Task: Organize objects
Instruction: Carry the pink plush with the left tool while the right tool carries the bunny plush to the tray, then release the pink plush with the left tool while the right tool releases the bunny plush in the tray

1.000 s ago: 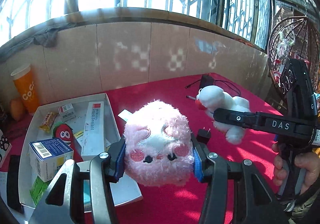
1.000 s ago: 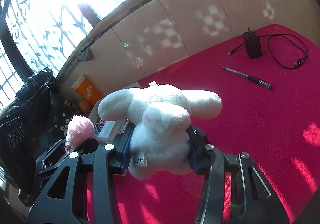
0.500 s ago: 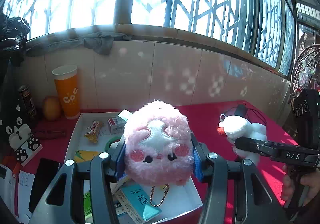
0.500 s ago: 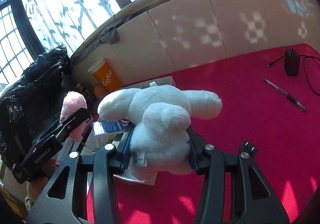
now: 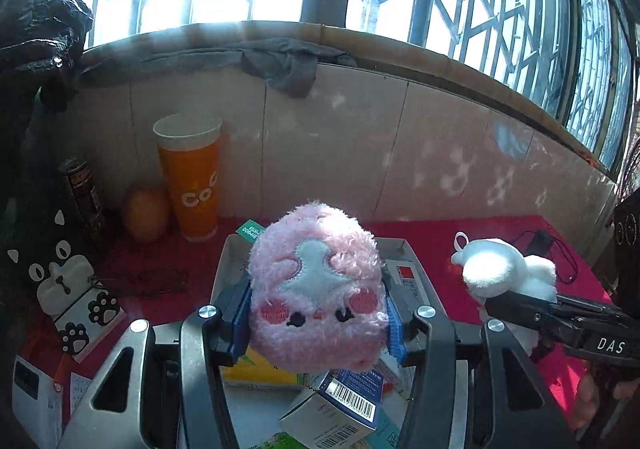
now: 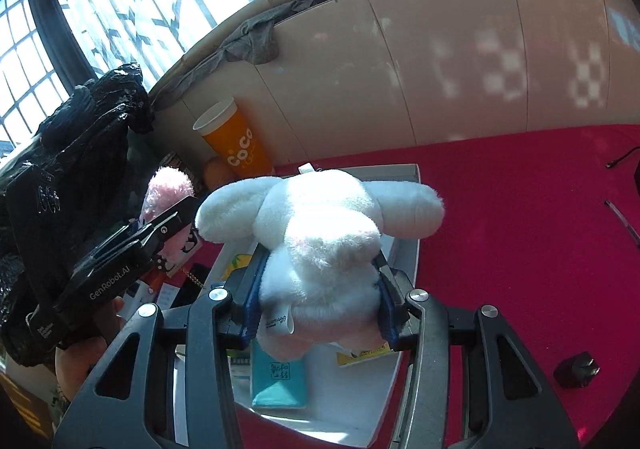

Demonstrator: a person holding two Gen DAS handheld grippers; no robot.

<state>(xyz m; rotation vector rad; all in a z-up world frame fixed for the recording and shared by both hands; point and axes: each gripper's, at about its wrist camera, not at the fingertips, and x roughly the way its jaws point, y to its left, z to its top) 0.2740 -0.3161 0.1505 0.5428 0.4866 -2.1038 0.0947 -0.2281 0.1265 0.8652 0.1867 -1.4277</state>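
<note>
My left gripper is shut on a fluffy pink plush toy and holds it above the white tray. My right gripper is shut on a white plush bunny and holds it over the same tray. The bunny also shows at the right of the left wrist view, and the pink plush at the left of the right wrist view. The tray holds several small boxes and packets, among them a blue barcode box and a teal packet.
An orange paper cup stands by the tiled wall, with a brown bottle and a black-and-white cat case to its left. A black plug, a pen and a charger cable lie on the red tablecloth.
Both grippers have swung left with their plush toys, from over the red cloth to over the tray. The cup and the items by the wall have come into view.
</note>
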